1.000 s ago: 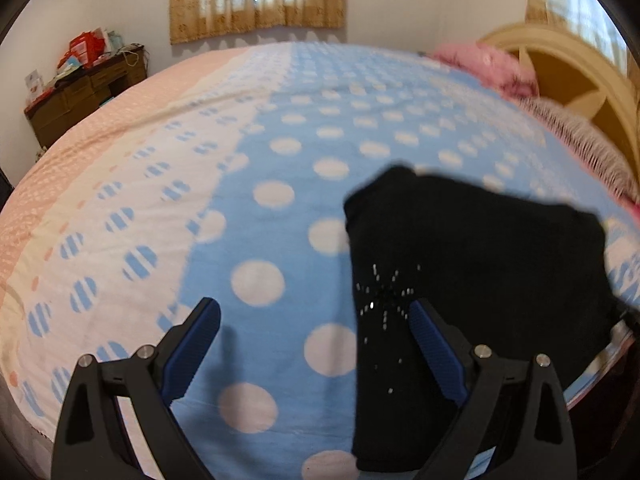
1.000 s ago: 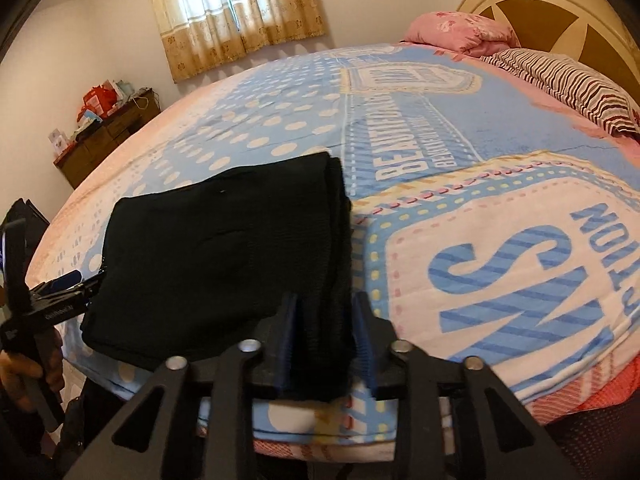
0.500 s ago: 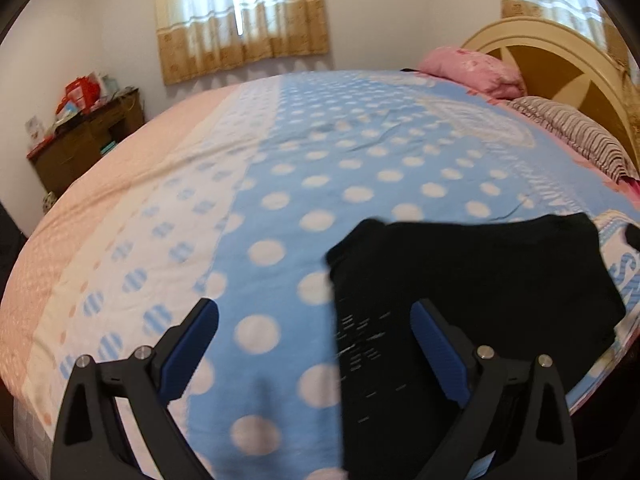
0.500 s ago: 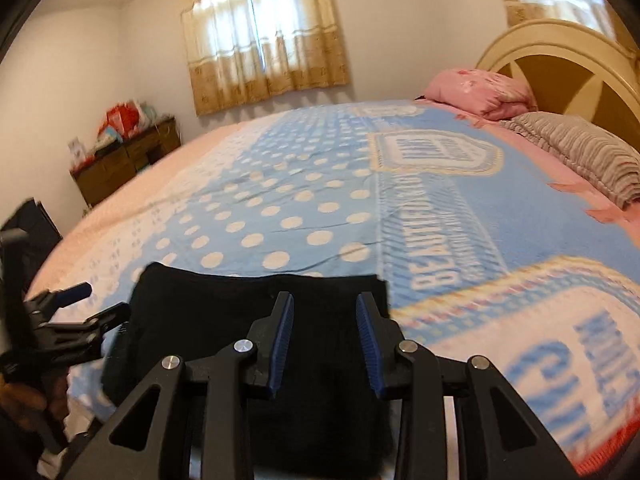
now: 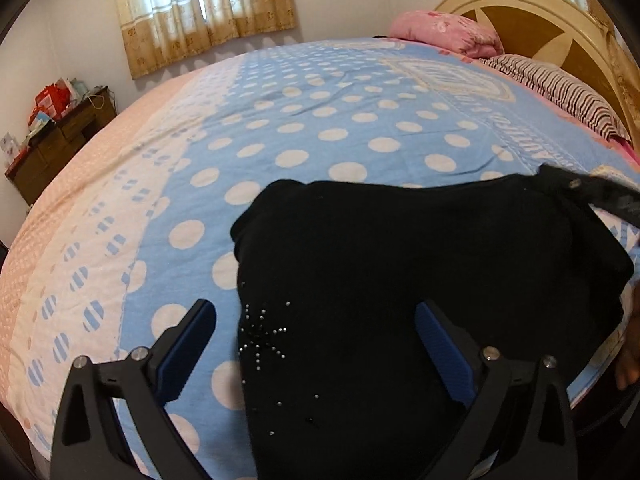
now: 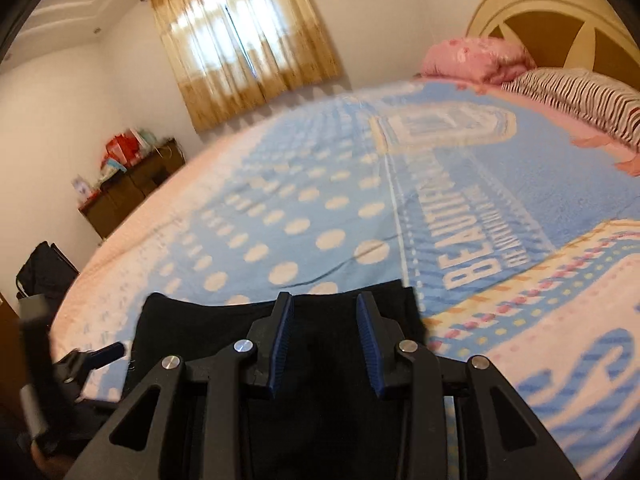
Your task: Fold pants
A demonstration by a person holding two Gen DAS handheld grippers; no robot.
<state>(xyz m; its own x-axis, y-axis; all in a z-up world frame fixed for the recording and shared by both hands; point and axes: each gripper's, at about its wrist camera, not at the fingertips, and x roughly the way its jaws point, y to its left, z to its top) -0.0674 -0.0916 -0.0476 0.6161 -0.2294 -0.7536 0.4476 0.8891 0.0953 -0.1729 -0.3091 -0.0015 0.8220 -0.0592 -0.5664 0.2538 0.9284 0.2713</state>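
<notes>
Your black pants (image 5: 420, 280) lie as a folded bundle near the front edge of the bed (image 5: 328, 120), on the blue dotted part of the blanket, with the beaded star at the bundle's left side. Your left tongs (image 5: 316, 344) are spread wide and hold nothing; the left blue pad sits over bare blanket just beside the bundle's left edge and the right pad over the black cloth. Your right tongs (image 6: 325, 340) are partly apart, above the pants (image 6: 224, 320) with nothing visibly between the pads, though that view is blurred, so whether they touch the cloth I cannot tell. The main risk, as I judge it, is that the fold looks loose: its far edge bulges unevenly, and if you pinch only the top layer the lower layers will stay put and the bundle will open. Closing the left tongs where they stand could also catch blanket along with cloth and drag the bedding. The bundle lies close to the front edge, so a pull toward you could slide it off the bed. A dark strap near the right corner may snag.
</notes>
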